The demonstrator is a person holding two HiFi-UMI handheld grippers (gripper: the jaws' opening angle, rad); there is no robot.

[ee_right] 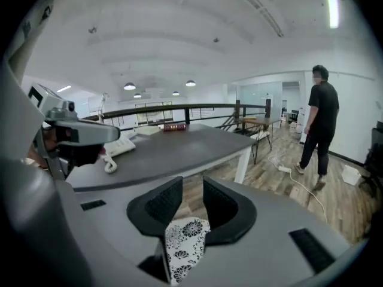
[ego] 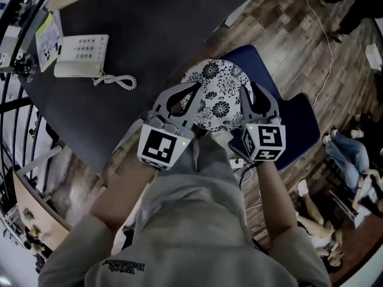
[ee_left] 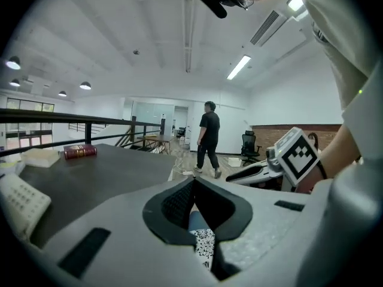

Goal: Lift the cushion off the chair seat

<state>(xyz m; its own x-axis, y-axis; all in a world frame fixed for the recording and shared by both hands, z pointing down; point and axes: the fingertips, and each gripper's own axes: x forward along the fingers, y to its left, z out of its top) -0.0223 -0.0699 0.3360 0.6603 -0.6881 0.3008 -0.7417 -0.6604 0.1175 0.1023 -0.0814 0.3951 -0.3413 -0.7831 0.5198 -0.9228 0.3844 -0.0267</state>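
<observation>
A round cushion [ego: 218,94] with a black-and-white flower print lies on the blue chair seat [ego: 293,124] just below me. My left gripper [ego: 196,87] sits over the cushion's left edge. Its tips [ee_left: 193,181] meet, and the cushion [ee_left: 203,247] shows only through the hole behind them. My right gripper [ego: 256,97] is over the cushion's right edge. Its jaws [ee_right: 192,187] stand apart, with the cushion's rim [ee_right: 182,244] low between them and neither pad pressing on it.
A dark desk [ego: 149,28] runs along the chair's left side, with a white telephone [ego: 81,55] and its coiled cord on it. Wood floor lies beyond the chair. A person in black [ee_right: 317,118] walks there, and a cable [ego: 326,70] trails across it. Seated people [ego: 347,160] are at the right.
</observation>
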